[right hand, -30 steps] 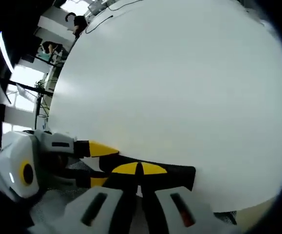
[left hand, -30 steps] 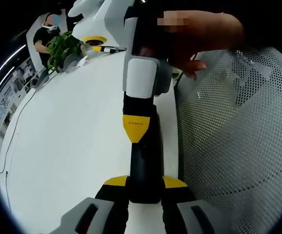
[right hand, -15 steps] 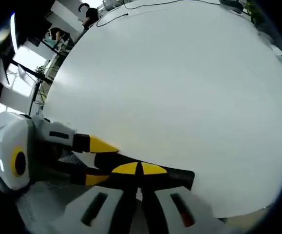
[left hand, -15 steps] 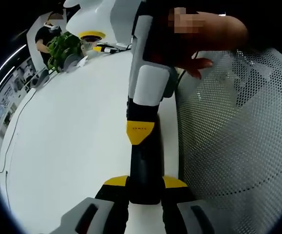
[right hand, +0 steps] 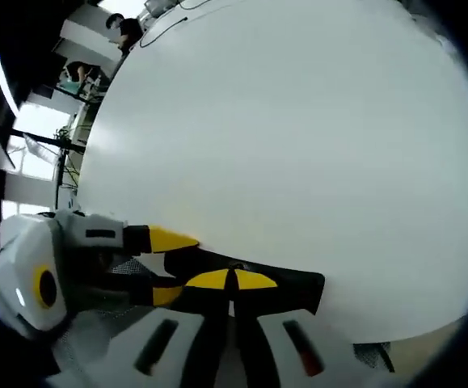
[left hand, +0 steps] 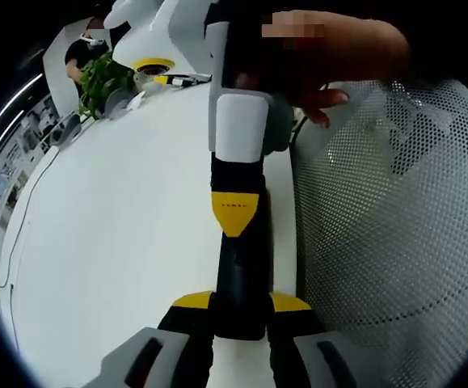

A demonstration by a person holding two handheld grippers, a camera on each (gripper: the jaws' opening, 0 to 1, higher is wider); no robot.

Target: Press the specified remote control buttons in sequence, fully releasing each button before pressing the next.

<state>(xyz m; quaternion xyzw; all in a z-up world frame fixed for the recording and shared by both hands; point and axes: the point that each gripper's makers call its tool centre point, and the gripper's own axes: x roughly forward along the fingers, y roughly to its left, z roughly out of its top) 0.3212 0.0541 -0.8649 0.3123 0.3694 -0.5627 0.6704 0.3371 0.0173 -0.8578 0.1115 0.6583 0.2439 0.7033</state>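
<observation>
A slim black remote [left hand: 240, 271] lies lengthwise between the yellow-tipped jaws of my left gripper [left hand: 240, 304], which is shut on its near end. My right gripper [left hand: 235, 213] comes down from the top of the left gripper view, held by a hand [left hand: 339, 56]. Its jaws are shut together and the yellow tip rests on the remote's top face. In the right gripper view the right gripper [right hand: 232, 280] meets the remote [right hand: 294, 284], and the left gripper [right hand: 167, 267] holds it from the left. The buttons are hidden.
The white table [left hand: 120, 226] stretches away to the left. A white mesh chair back [left hand: 379, 226] stands close on the right of the remote. A green plant [left hand: 104, 77] and small objects sit at the table's far end, and a thin cable [left hand: 23, 218] runs along its left edge.
The right gripper's body leaned to the right half a second ago and has straightened again. Its tip stays on the remote at about the same spot. The left gripper holds still.
</observation>
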